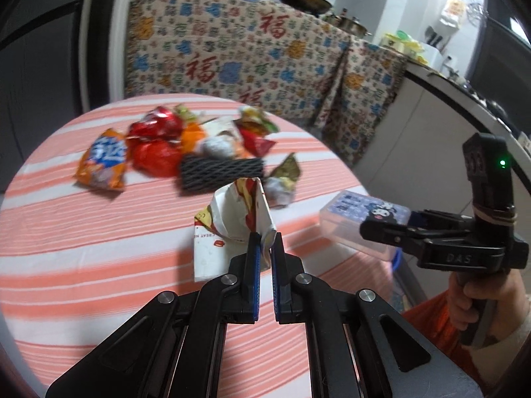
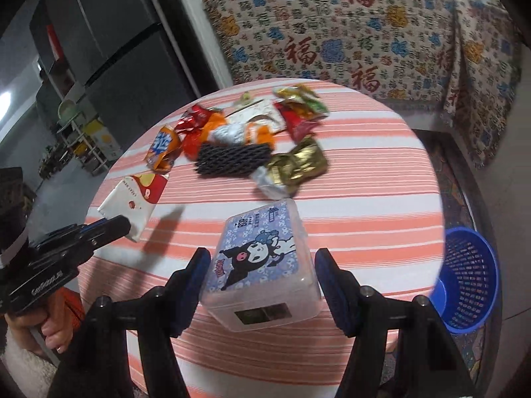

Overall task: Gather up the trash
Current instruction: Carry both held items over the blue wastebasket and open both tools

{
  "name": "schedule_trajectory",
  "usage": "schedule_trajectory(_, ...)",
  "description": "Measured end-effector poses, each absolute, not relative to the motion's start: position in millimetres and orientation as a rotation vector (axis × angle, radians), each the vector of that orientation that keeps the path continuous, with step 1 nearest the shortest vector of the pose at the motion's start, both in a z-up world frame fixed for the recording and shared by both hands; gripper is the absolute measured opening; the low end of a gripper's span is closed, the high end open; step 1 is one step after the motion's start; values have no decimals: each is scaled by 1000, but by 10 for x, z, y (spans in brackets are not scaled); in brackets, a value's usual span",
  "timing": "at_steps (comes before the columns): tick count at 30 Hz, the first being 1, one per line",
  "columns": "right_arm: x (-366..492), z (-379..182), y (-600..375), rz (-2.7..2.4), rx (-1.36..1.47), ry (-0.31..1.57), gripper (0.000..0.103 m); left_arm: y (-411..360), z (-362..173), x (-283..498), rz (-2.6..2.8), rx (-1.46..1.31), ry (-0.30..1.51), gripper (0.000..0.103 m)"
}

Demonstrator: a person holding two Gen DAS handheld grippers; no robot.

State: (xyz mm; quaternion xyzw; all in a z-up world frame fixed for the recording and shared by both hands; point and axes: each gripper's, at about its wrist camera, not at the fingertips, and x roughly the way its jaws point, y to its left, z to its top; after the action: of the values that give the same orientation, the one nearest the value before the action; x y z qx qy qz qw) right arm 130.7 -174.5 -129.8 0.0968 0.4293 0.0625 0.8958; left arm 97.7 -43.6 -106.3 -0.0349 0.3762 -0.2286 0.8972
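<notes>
My left gripper (image 1: 264, 237) is shut on a white and red paper carton (image 1: 232, 222), lifted a little above the striped round table (image 1: 99, 248); it also shows in the right wrist view (image 2: 132, 199). My right gripper (image 2: 262, 265) holds a clear plastic box with a cartoon lid (image 2: 262, 265) between its wide-set fingers, above the table's near edge; it also shows in the left wrist view (image 1: 361, 225). A pile of snack wrappers (image 2: 239, 129) and a black foam net (image 2: 232, 159) lie at the table's far side.
A blue plastic basket (image 2: 471, 275) stands on the floor right of the table. A gold wrapper (image 2: 295, 165) lies near the net. A patterned cloth (image 2: 365, 33) covers furniture behind. A grey fridge (image 2: 116, 49) stands at the back left.
</notes>
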Motion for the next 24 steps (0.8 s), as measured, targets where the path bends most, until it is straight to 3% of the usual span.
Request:
schedule_trajectory(13,1042,-987,-3320,-103,298,794,66,-2016,-893,1224,-725,-17,821,4)
schedule_trajectory(24,1069,-1370,-4810,-315,521,845,66,-3737,-1356,1474,-875,15,915,4)
